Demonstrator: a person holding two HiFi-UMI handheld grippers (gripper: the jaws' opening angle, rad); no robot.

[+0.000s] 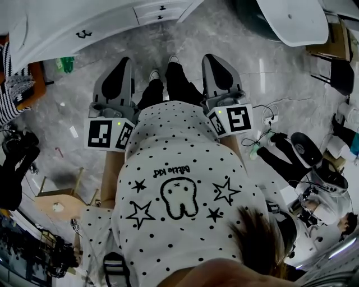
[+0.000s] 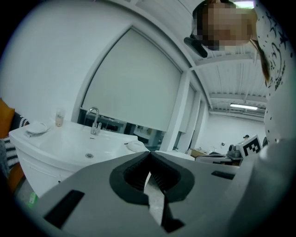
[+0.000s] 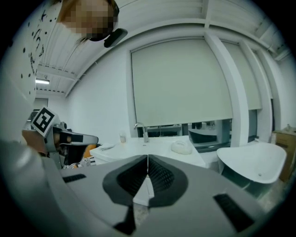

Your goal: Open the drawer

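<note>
The white vanity cabinet (image 1: 106,25) stands ahead of the person's feet, with two small drawers (image 1: 162,10) that carry black handles; both look closed. My left gripper (image 1: 124,61) and right gripper (image 1: 211,58) are held at the person's hips, well short of the cabinet, pointing toward it. Each has its jaws together with nothing between them. The left gripper view has its shut gripper (image 2: 149,155) aimed at the washbasin (image 2: 78,146) and faucet (image 2: 94,121). Beyond the shut gripper (image 3: 147,158) in the right gripper view lies the same countertop (image 3: 148,146).
A white bathtub (image 1: 291,19) sits at the far right, also as a tub (image 3: 252,162) in the right gripper view. A wooden stool (image 1: 56,204) and an orange chair with striped cloth (image 1: 17,84) are to the left. Cables and a power strip (image 1: 269,119) lie on the floor at the right.
</note>
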